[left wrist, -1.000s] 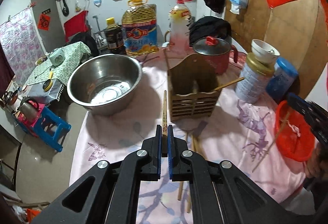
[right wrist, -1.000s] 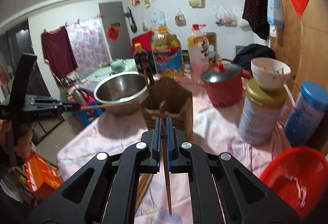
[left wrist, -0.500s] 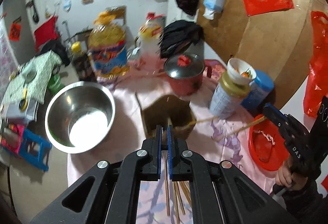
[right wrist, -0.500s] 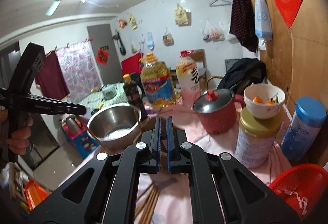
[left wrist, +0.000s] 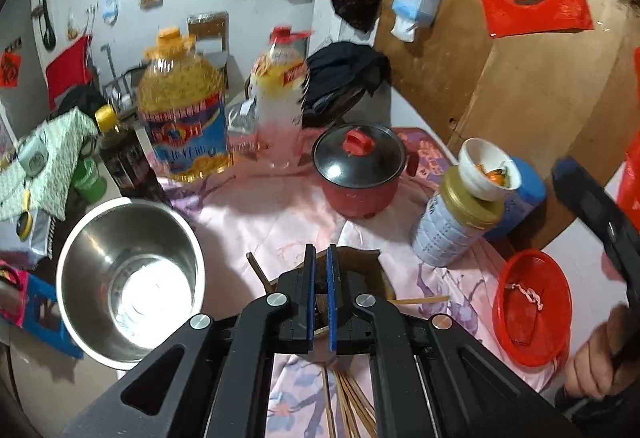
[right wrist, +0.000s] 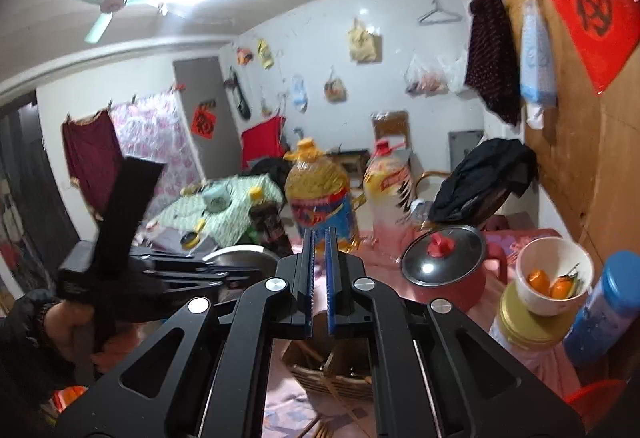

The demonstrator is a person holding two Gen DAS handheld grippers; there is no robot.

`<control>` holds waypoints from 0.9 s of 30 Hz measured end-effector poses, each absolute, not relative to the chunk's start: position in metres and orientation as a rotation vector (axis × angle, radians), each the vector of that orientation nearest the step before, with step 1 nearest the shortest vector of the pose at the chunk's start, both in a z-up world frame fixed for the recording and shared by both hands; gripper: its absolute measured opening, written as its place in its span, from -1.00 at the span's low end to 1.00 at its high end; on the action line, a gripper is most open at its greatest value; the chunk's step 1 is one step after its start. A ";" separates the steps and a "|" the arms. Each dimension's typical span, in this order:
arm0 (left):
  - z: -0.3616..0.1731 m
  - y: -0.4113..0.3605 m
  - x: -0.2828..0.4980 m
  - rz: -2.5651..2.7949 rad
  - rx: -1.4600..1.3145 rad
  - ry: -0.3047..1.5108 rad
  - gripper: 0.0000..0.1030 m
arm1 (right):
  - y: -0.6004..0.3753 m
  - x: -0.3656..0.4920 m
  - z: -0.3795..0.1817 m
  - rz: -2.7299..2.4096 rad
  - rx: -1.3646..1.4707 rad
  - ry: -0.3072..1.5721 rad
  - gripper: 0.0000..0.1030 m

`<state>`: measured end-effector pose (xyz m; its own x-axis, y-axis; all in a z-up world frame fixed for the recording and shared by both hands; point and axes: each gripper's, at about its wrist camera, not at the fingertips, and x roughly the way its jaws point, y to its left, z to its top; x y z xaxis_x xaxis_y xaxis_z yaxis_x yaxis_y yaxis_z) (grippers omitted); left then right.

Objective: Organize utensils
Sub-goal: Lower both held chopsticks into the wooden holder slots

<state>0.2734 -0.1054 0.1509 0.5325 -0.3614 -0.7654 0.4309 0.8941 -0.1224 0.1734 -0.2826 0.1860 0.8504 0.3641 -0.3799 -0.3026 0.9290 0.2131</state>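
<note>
The brown slatted utensil holder (left wrist: 376, 272) stands mid-table under my left gripper (left wrist: 319, 252). That gripper hangs over it, shut, and no chopstick shows past its tips. One chopstick (left wrist: 256, 270) leans out of the holder to the left and another (left wrist: 416, 300) to the right. Several loose chopsticks (left wrist: 352, 398) lie on the pink cloth nearer to me. My right gripper (right wrist: 319, 238) hovers just short of the holder (right wrist: 340, 382); its jaws are opening with nothing between them. Each gripper appears in the other's view: left gripper (right wrist: 256, 272), right gripper (left wrist: 568, 173).
A steel bowl (left wrist: 128, 278) sits left of the holder. Behind stand a red lidded pot (left wrist: 360, 173) and two oil bottles (left wrist: 184, 117). At the right are a tin (left wrist: 452, 230) topped by a white bowl (left wrist: 488, 169), a blue-lidded jar (left wrist: 524, 193) and a red basket (left wrist: 532, 306).
Both grippers rose and moved forward to the holder. The chopstick that each held a second ago no longer shows in its jaws. The right jaws have parted slightly.
</note>
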 end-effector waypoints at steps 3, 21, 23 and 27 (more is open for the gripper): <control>0.130 -0.098 0.285 -0.470 0.050 0.939 -0.89 | -0.277 0.174 0.137 0.443 0.130 0.555 -0.46; 0.086 -0.088 0.314 -0.417 0.030 1.020 -0.89 | -0.180 0.224 -0.093 0.526 -0.238 1.056 -0.53; 0.084 -0.086 0.317 -0.412 0.025 1.024 -0.89 | -0.172 0.232 -0.102 0.529 -0.259 1.064 -0.53; 0.079 -0.085 0.323 -0.406 0.013 1.038 -0.89 | -0.160 0.244 -0.116 0.519 -0.312 1.070 -0.71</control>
<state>0.3230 -0.0853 0.0790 0.4409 -0.3208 -0.8382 0.3326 0.9258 -0.1794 0.2444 -0.1601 -0.1163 0.3772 0.2513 -0.8914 -0.5448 0.8386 0.0059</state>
